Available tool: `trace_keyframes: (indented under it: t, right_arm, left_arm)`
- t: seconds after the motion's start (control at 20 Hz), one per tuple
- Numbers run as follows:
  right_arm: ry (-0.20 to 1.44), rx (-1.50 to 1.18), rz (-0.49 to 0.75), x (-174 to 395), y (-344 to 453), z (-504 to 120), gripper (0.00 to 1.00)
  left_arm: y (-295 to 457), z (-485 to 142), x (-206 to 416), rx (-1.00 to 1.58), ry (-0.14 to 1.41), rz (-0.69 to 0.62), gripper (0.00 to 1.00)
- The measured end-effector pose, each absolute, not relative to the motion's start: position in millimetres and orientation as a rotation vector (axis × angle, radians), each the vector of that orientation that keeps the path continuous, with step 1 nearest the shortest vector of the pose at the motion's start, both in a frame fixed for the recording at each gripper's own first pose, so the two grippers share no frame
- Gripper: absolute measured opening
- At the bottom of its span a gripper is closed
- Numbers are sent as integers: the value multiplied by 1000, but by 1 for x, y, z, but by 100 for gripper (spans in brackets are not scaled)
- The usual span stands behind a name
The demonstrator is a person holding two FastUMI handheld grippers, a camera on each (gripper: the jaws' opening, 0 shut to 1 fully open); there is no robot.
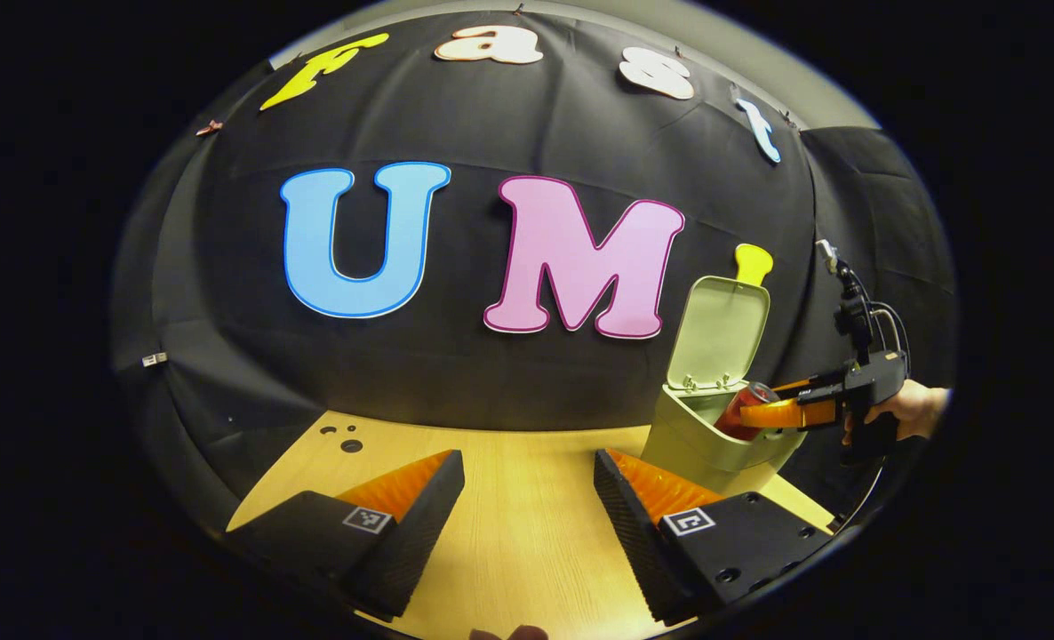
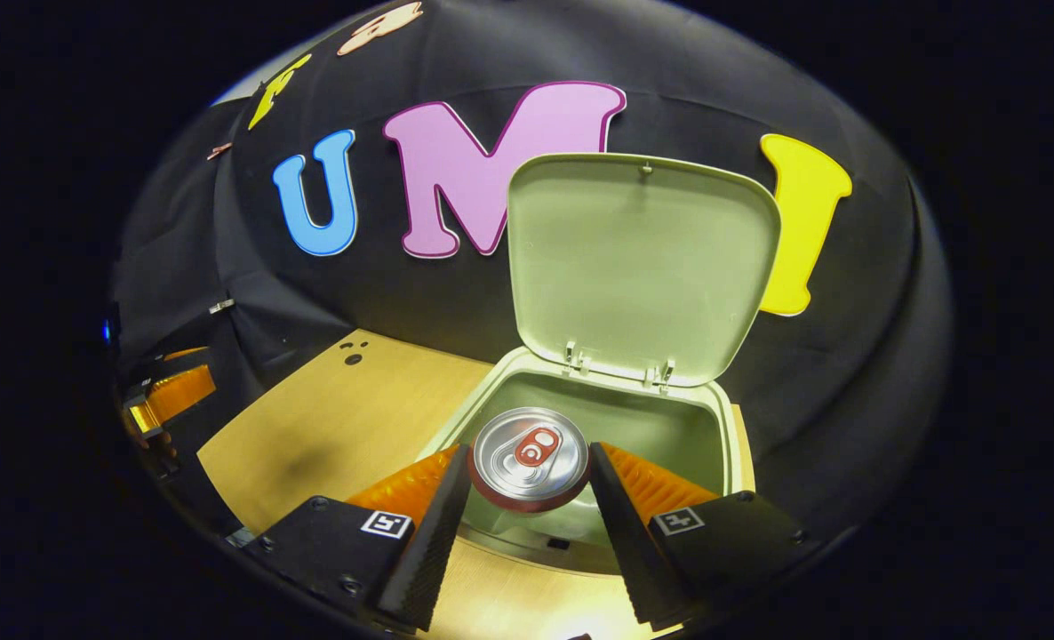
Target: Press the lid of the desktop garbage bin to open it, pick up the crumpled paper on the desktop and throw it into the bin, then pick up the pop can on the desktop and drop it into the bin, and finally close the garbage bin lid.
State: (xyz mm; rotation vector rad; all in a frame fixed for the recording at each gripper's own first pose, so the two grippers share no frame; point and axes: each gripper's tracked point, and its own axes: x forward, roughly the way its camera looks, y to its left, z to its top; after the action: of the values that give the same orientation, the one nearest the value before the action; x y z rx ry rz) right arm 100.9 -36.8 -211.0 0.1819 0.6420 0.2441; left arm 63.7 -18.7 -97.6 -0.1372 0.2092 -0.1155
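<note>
pop can (image 2: 530, 458), low centre of the right gripper view, hangs over the open garbage bin (image 2: 727, 444), clamped sidewall-wise by the right gripper (image 2: 527, 484); likely light, slick, dentable. left gripper (image 1: 527, 484) spread, empty.

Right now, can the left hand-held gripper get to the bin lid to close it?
Probably not yet: the right hand-held gripper holds the pop can over the open garbage bin, beside the raised lid.

Red pop can (image 2: 530, 460) over open green bin (image 2: 721, 425).
</note>
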Motion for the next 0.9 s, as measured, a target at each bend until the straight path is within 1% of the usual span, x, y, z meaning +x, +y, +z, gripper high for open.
trace_keyframes:
  t: [0.25,0.9]
  right_arm:
    - [718,167,247,95,-34,-229,83]
    - [733,226,222,88,-38,-229,85]
  left_arm:
    - [-17,-99,69,-122,219,-121,95]
    - [-16,-98,64,-121,217,-123,95]
